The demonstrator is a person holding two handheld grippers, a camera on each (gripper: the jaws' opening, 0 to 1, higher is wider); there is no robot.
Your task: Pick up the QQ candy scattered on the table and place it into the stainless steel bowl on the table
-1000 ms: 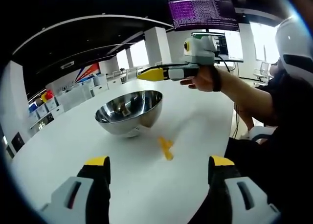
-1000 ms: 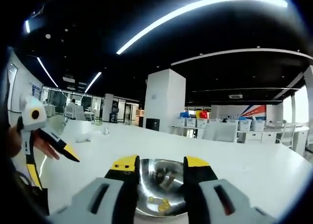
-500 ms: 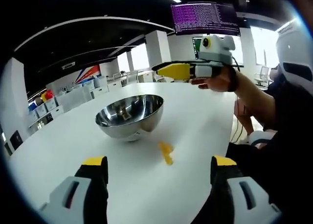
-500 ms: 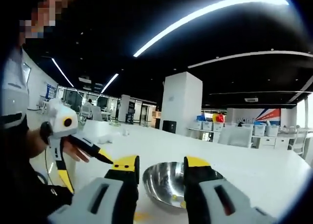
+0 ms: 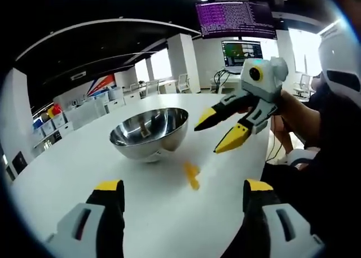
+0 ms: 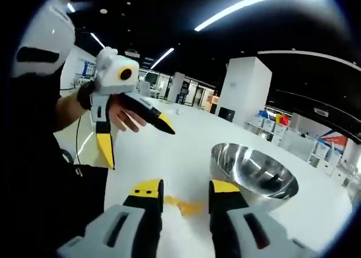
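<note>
Left gripper view: left gripper (image 5: 183,193) jaws spread wide, empty; QQ candy (image 5: 192,174) on table (image 5: 67,179) between them, stainless steel bowl (image 5: 149,132) beyond. Right gripper (image 6: 181,191) jaws parted, empty, over candy.

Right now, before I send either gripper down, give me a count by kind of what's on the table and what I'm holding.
Stainless steel bowl: 1
Yellow candy patch on the table: 1 cluster; separate pieces cannot be told apart
Handheld grippers: 2, left gripper and right gripper, both open and empty
White table: 1
Total: 5
</note>
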